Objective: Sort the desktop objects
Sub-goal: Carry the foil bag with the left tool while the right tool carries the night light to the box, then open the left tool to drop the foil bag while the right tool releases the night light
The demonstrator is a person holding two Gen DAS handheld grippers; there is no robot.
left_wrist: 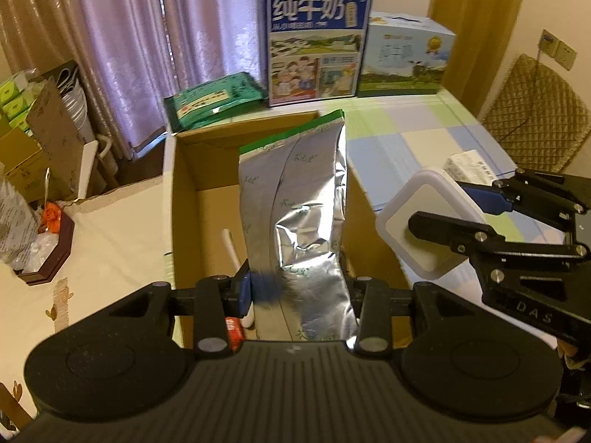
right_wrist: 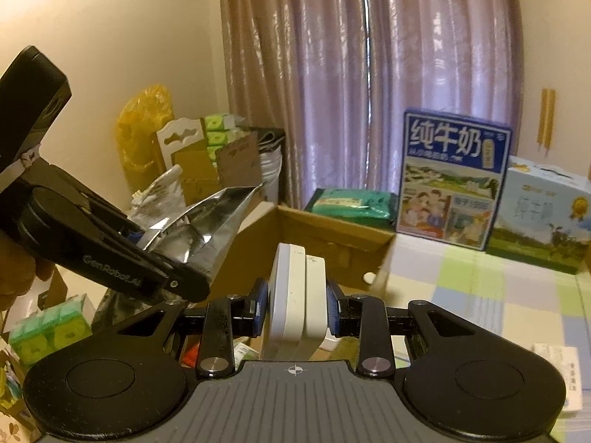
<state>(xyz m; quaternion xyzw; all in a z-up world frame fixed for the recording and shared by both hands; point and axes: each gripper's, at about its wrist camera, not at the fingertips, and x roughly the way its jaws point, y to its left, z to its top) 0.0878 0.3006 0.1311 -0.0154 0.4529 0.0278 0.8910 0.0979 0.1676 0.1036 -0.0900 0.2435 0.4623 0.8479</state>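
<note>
Left tool: clamped on the lower part of a silver foil bag, which stands upright between the two fingers with its green-edged top pointing away. The hold is low on the bag, so the long upper part is unsupported; it hangs over the open cardboard box, apparently so that it can be lowered or dropped straight in.

Right tool: clamped on a white lidded container, gripped across its thin edge so that it stands on end. In the left wrist view the same container shows its broad face just beside the right wall of the box, above the tabletop. In my judgement it is held there to wait its turn behind the bag.

Box contents: a white stick-like item and something red near the near wall; neither can be identified.

Surroundings: a green packet, a blue milk carton and a pale blue carton stand on the tabletop beyond the box. A printed white packet lies to the right, partly hidden by the right tool.

Assessment: sorting is under way, with both held items not yet deposited. Risk noted: the crumpled foil may catch on the box wall.
</note>
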